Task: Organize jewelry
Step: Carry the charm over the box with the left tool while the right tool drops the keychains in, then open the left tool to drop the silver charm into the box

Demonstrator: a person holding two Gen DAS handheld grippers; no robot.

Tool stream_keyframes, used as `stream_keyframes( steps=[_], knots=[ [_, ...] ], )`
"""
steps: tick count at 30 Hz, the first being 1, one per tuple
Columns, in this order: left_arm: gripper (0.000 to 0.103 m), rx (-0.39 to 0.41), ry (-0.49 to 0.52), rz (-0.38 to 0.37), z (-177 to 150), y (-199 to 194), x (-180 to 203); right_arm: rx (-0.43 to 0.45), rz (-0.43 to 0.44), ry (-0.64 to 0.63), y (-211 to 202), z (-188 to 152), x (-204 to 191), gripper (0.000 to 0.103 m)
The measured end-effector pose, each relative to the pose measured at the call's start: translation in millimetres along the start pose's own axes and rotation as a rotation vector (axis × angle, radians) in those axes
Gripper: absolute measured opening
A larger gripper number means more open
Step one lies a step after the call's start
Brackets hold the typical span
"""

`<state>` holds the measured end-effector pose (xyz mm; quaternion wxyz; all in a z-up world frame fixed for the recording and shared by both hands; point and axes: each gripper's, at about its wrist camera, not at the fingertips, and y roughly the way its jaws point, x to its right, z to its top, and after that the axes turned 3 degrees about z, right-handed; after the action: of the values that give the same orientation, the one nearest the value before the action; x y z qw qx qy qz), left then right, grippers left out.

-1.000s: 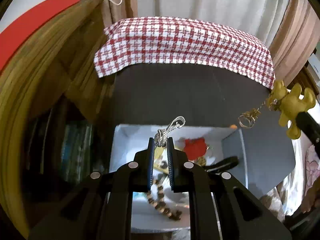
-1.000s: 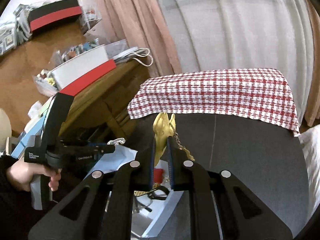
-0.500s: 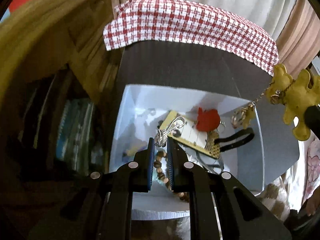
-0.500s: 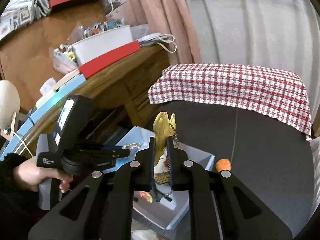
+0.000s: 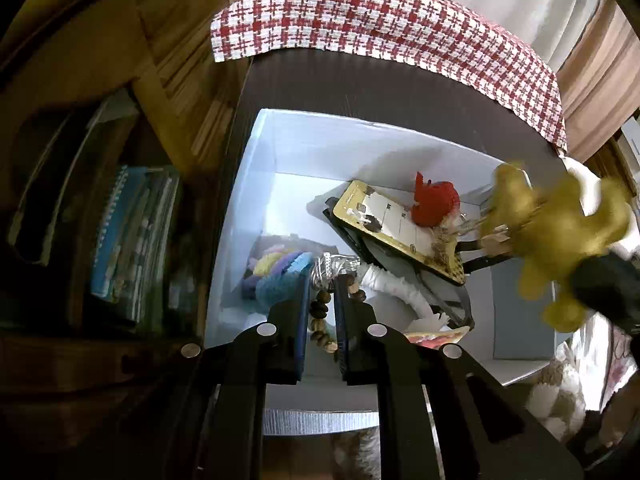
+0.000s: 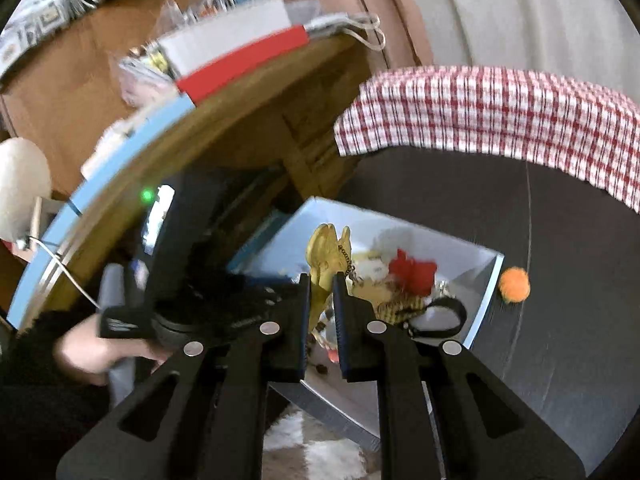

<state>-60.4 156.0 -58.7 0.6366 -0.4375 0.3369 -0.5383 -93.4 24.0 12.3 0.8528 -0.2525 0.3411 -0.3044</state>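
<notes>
I see a dark grey table top with a red-and-white checked cloth draped over its far edge, pale curtains behind it, and a cluttered wooden desk off to the left with a red-and-white flat box on top. Books are stacked on a dim shelf below the desk.

My left gripper points down into the open white cardboard box at the table's near edge. Its jaws stand narrow, pinched on a small silver metal chain at the tips; a string of brown wooden beads shows in the gap below them. My right gripper comes in over the box's right side, jaws narrow and clamped on a glossy yellow bear-shaped keychain, whose fine chain hangs beside the right finger. From the left camera, that bear is blurred.

Inside the box lie a yellow-edged printed card, a fuzzy red knitted charm, a black strap loop, a white ribbed cord and blue and pastel crocheted pieces. A small orange pom-pom sits on the table just beside the box's right wall.
</notes>
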Motion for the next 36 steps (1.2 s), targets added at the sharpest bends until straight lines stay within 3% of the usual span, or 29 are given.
stream_keyframes(
  steps=[11,19,29,31,33,35,36],
  knots=[
    [0.013,0.010,0.016,-0.006,0.1,-0.7,2.6,-0.062,-0.114,0.044,19.8,-2.5,27.7,0.013],
    [0.013,0.004,0.005,-0.021,0.6,-0.2,0.4,-0.068,-0.128,0.051,20.0,-4.0,34.2,0.013],
    [0.014,-0.007,0.007,-0.010,2.7,-0.3,2.2,-0.010,-0.136,0.018,0.8,2.0,28.8,0.015],
    [0.015,-0.009,0.006,-0.007,2.9,-0.8,3.4,0.023,-0.154,0.013,-11.3,7.0,32.0,0.024],
    [0.022,-0.010,0.018,-0.001,3.4,-1.2,4.3,0.066,-0.165,0.018,-28.2,12.4,38.6,0.038],
    [0.053,-0.018,0.008,-0.042,3.0,-1.2,5.7,0.096,-0.179,0.015,-41.3,15.8,45.7,0.042],
    [0.059,-0.017,0.004,-0.060,3.2,-2.3,7.9,0.105,-0.188,0.013,-46.2,16.4,49.1,0.048]
  ],
)
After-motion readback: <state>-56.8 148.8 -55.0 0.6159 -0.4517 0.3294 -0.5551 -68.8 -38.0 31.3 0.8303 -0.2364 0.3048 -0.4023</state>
